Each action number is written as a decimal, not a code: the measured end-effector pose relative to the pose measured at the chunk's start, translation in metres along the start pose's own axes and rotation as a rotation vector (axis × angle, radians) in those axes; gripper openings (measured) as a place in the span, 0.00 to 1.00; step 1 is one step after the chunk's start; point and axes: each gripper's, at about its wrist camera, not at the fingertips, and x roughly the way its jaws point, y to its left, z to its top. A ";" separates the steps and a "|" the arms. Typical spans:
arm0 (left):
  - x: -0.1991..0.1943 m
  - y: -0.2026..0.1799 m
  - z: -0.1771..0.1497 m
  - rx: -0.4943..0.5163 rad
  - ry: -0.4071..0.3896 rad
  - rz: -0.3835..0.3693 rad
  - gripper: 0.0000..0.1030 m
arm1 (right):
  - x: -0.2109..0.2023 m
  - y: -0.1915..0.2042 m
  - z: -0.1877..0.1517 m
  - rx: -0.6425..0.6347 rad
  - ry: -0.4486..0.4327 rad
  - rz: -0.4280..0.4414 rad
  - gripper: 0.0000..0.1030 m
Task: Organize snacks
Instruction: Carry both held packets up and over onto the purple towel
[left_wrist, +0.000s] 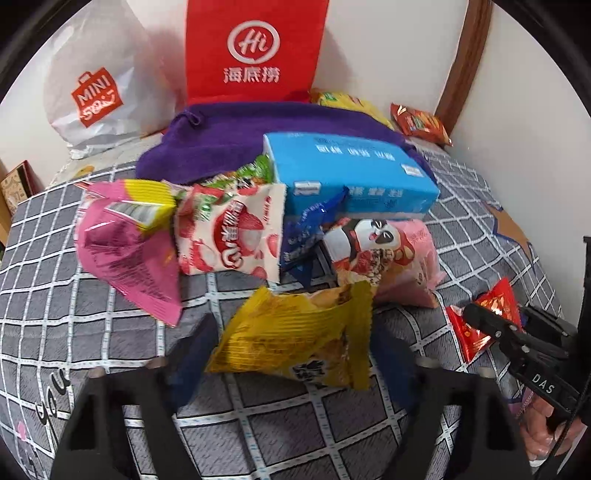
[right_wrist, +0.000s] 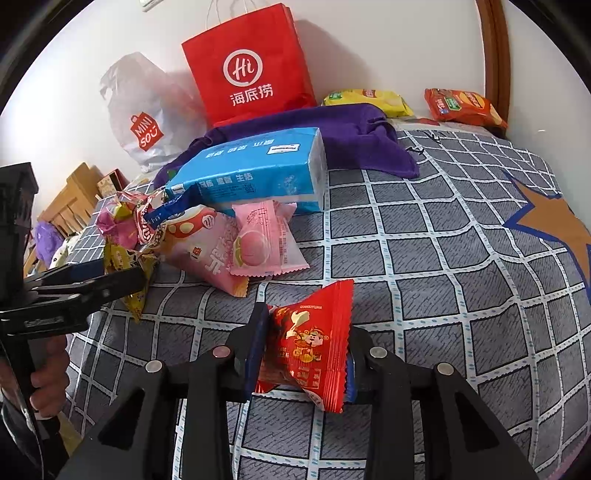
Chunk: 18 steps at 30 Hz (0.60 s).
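My left gripper (left_wrist: 295, 350) is shut on a yellow snack packet (left_wrist: 299, 339) and holds it over the checked bedspread. My right gripper (right_wrist: 301, 343) is shut on a red snack packet (right_wrist: 310, 343); it also shows in the left wrist view (left_wrist: 480, 325). Behind lies a pile: a pink packet (left_wrist: 125, 251), a lychee packet (left_wrist: 229, 236), a panda packet (left_wrist: 373, 251), a peach packet (right_wrist: 262, 240) and a blue tissue pack (left_wrist: 351, 173).
A red Haidilao bag (left_wrist: 251, 51) and a white Miniso bag (left_wrist: 99, 81) lean on the wall. A purple cloth (right_wrist: 354, 136) lies before them. A yellow chip bag (right_wrist: 369, 99) and an orange bag (right_wrist: 461, 107) lie at the far right. The left gripper shows in the right wrist view (right_wrist: 110, 288).
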 end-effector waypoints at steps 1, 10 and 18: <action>0.002 -0.002 0.000 0.004 0.013 0.001 0.57 | -0.001 -0.001 0.001 -0.002 0.002 -0.001 0.32; -0.015 0.005 -0.003 -0.006 -0.002 -0.011 0.49 | -0.014 -0.008 0.001 0.028 0.003 -0.008 0.24; -0.044 0.008 0.004 -0.009 -0.046 0.004 0.48 | -0.019 0.003 0.002 -0.004 0.027 -0.027 0.23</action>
